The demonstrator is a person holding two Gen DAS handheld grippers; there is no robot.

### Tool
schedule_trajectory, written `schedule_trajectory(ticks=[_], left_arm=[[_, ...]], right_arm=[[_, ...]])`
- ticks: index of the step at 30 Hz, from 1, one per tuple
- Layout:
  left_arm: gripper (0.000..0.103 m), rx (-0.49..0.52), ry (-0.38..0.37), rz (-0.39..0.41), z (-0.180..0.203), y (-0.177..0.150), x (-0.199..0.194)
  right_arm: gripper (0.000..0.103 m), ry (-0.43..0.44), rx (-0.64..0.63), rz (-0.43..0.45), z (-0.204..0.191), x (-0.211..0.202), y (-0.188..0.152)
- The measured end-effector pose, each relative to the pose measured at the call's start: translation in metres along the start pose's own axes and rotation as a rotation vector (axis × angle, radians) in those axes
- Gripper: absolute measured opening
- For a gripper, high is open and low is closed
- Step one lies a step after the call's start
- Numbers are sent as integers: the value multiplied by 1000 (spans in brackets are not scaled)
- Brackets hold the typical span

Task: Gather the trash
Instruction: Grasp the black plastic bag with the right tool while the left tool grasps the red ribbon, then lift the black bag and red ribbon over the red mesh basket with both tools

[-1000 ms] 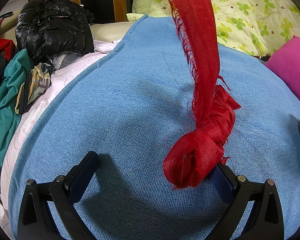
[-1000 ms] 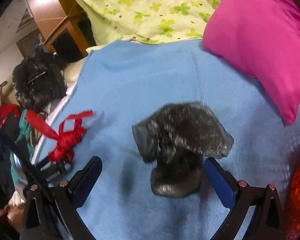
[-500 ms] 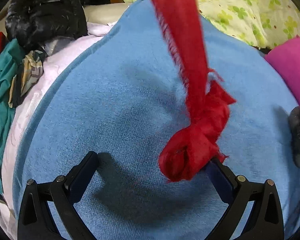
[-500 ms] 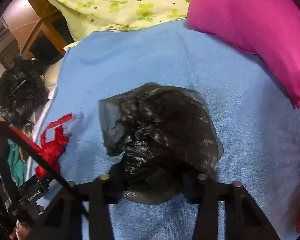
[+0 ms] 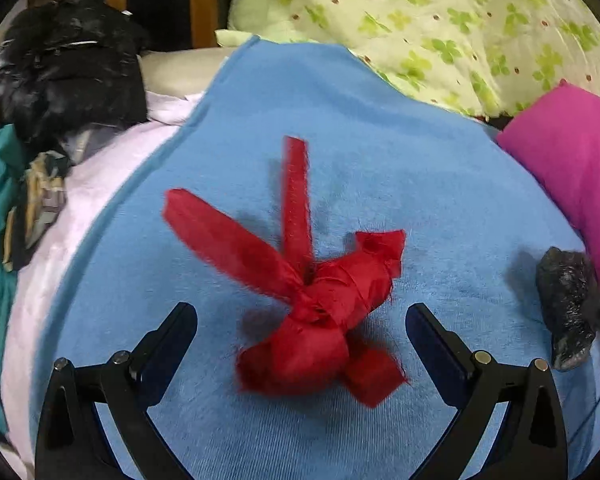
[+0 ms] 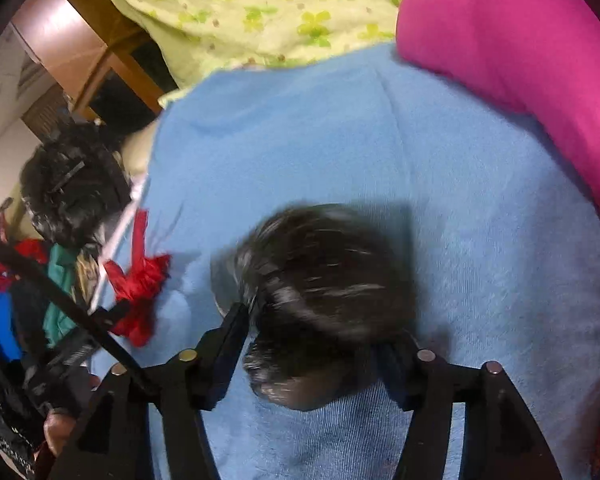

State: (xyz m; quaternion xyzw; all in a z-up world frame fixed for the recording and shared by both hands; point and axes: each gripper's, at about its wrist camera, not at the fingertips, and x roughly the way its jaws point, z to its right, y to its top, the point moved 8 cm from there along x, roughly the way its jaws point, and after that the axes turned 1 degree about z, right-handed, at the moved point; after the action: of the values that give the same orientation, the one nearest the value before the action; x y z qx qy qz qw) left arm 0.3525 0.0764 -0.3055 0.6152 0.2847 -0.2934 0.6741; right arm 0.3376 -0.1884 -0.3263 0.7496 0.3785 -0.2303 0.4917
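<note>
Blue blanket [image 5: 380,128]: left tongs [image 5: 300,320] gape around the rag [image 5: 312,320]; right tongs [image 6: 320,340], just reopening, barely pinch the bag [image 6: 324,280], which may slip.

Red ribbon [image 5: 316,312], black bag [image 6: 324,280], blue blanket [image 5: 380,120], magenta pillow [image 6: 520,60].

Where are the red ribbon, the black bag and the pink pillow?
red ribbon [image 5: 312,320], left wrist view, its knot
black bag [image 6: 324,280], right wrist view, its middle
pink pillow [image 6: 520,40], right wrist view, its face

Blue blanket [image 5: 380,128] spread flat; pink pillow [image 6: 520,60] on corner; black jacket [image 5: 68,76] beside.
</note>
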Motion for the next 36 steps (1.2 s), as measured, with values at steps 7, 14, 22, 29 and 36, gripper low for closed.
schedule_trajectory(ticks=[7,14,22,29,36], left_arm=[[94,-4,-38,-38,2,-6,15],[37,50,-37,-14,11,-8,11],[30,49,-104,69,29,-3,-26],[30,136,-145,187,79,-4,-98],[30,270,-278,302,175,10,-178]], right_arm=[[72,19,24,19,-4,4,8],[42,-1,-3,-31,-8,28,-3],[42,41,-44,88,-28,-18,7],[42,42,-124,249,-39,-102,21],[42,16,-104,404,2,-203,46]])
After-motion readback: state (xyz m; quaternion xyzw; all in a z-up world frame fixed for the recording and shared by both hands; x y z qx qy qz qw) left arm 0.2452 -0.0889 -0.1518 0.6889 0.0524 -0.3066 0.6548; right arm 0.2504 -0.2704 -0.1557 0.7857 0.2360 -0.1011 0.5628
